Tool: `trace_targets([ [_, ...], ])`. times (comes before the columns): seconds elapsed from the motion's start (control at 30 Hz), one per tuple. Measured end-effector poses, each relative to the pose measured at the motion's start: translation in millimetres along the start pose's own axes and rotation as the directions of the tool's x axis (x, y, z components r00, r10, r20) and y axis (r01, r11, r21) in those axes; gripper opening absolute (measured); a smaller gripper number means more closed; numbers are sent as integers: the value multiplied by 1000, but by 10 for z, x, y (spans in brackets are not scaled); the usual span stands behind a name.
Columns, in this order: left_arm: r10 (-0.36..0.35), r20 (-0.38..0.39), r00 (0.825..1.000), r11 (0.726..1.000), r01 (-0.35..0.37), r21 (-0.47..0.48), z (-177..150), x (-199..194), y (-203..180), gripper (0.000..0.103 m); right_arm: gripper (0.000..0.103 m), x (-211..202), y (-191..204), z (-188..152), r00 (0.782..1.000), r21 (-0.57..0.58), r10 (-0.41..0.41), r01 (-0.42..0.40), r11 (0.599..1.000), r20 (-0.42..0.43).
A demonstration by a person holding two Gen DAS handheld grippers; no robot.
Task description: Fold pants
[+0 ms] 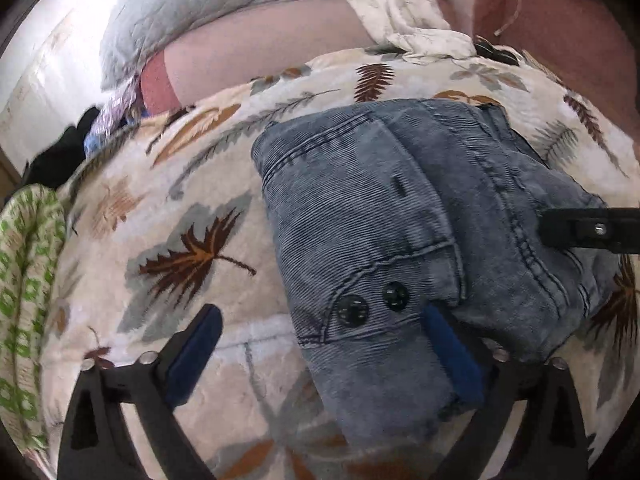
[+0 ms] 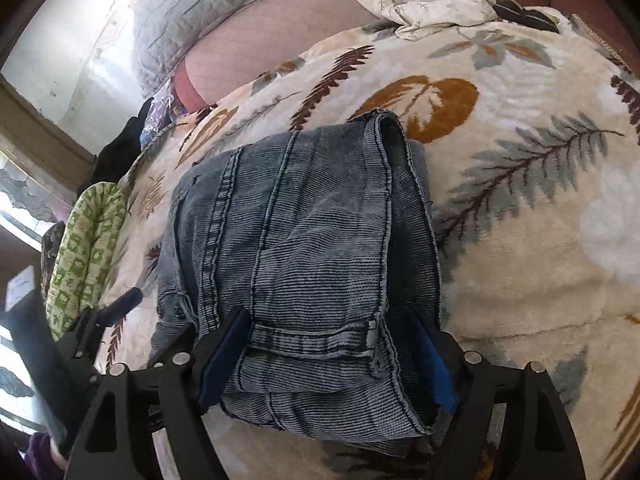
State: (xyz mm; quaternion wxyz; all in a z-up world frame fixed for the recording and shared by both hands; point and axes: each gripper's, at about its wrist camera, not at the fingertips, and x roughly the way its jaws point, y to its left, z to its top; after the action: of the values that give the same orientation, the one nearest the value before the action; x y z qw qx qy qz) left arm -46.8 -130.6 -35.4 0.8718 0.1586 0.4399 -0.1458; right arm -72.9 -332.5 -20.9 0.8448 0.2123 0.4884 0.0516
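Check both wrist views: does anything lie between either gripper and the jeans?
Nothing visible does. The right gripper straddles the folded jeans directly; the left gripper, open, has one finger against the denim.

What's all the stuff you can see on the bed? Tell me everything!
pants: one, faded blue, folded, middle of blanket
blanket: one, cream with brown and grey leaves, under the pants
quilt: one, grey, far side
white cloth: one, crumpled, far side
green patterned cloth: one, left edge
dark clothing: black, far left, count unclear
left tool: one, black with blue pads, open, one pad against the pants
right tool: one, black with blue pads, either side of the folded pants' near end, grip unclear
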Motion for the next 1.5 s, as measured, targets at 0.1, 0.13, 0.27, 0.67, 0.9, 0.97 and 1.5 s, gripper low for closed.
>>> trace_targets([
  [0.1,-82,-42,996,994,78,-75,16,43,134,103,85,-14,-31,7,1000,19,26,-26,999,-2],
  [0.13,-100,-51,994,991,94,-97,19,37,166,103,85,-35,-44,13,999,33,36,-36,999,2],
  [0.27,-128,-35,991,971,119,-206,1,-144,357,102,85,-213,-85,51,994,95,86,-91,991,61],
  [0.67,188,107,976,972,-170,-164,-16,-787,564,102,85,-549,449,42,961,-81,192,-179,980,197],
  [0.9,228,116,967,964,-207,-166,-54,-805,623,102,86,-383,659,-10,980,-126,106,-85,988,167],
  [0.97,231,112,967,962,-210,-172,-53,-779,636,102,86,-325,667,-28,987,-138,71,-51,989,147],
  [1.5,228,33,973,959,-218,-181,-128,-445,662,102,88,63,578,-69,1000,-153,13,-15,988,-14],
])
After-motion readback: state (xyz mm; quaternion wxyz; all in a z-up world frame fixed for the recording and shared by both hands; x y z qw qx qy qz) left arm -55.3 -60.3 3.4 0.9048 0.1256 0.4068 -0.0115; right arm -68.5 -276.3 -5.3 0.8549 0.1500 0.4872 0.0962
